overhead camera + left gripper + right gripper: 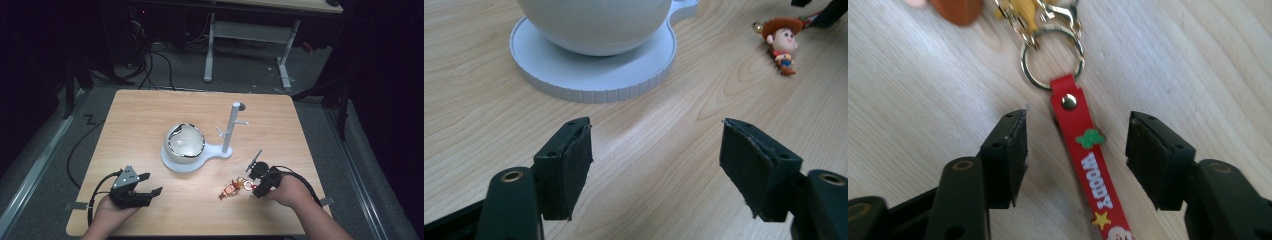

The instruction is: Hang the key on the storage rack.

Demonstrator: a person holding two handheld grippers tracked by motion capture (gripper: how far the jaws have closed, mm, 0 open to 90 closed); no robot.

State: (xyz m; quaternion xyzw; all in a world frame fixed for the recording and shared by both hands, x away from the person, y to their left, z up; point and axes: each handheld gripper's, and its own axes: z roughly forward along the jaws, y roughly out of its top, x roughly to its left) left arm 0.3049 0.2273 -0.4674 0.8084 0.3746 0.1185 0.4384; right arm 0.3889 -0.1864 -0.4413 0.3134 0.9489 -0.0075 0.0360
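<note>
A small cowboy figure keychain [231, 189] lies on the wooden table [150, 115], near the front right. Its red strap [1089, 162], printed WOODY, runs from a gold ring [1052, 56] straight between the jaws of my right gripper [1075, 147]. That gripper [256, 189] is open, its pads on either side of the strap without touching it. My left gripper [149, 184] rests open at the front left, with bare table between its jaws [656, 150]. In the left gripper view the figure [783, 42] lies far off at the upper right.
A white stand [192, 160] sits mid-table: a round base carrying a white dome [186, 141] and a thin post with side pegs [231, 127]. Its base [594, 80] lies just ahead of my left gripper. Beyond the table are a desk frame and floor cables.
</note>
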